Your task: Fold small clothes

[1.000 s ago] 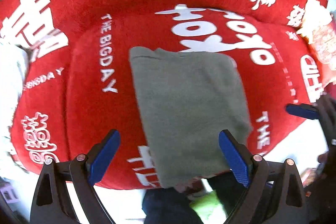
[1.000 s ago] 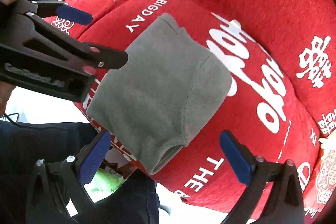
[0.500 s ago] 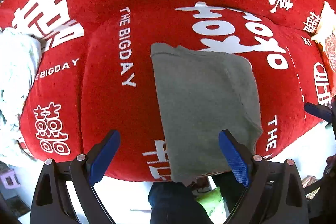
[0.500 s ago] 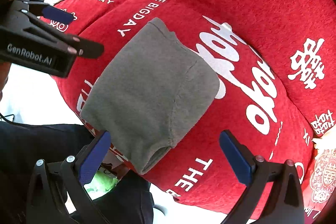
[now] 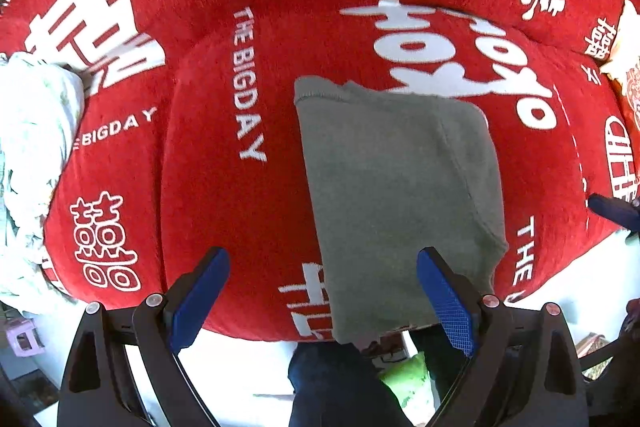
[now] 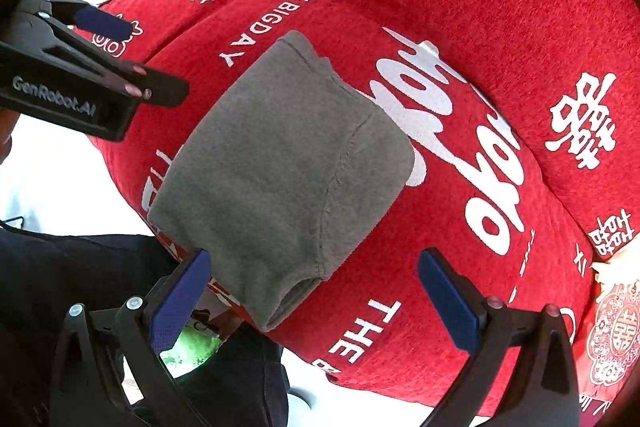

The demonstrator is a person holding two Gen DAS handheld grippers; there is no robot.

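While nothing is held at this moment, the grey garment [image 5: 396, 195] lies folded into a compact rectangle on the red seat cushion [image 5: 224, 211], its near end drooping over the cushion's front edge toward the person's dark trousers [image 5: 332, 383].

Taking that garment as the landmark: far to its left, a crumpled white cloth [image 5: 32, 163] sits on the neighbouring part of the sofa. Nearer, the left gripper [image 5: 322, 291] hovers just short of the garment's near end with its blue pads spread wide, touching nothing; its right pad overlaps the garment's near right corner in the left wrist view. To the garment's right, the right gripper [image 6: 314, 293] hangs in front of the open sleeve or leg end, fingers likewise wide apart and empty. Beyond, at the far right, a red and white patterned cushion [image 6: 616, 327] leans at the sofa's edge.

The garment looks like soft, light knit: it should sag and unfold if lifted by one corner. A sound hold is likely a pinch through all layers at both near corners, or along the folded edge.
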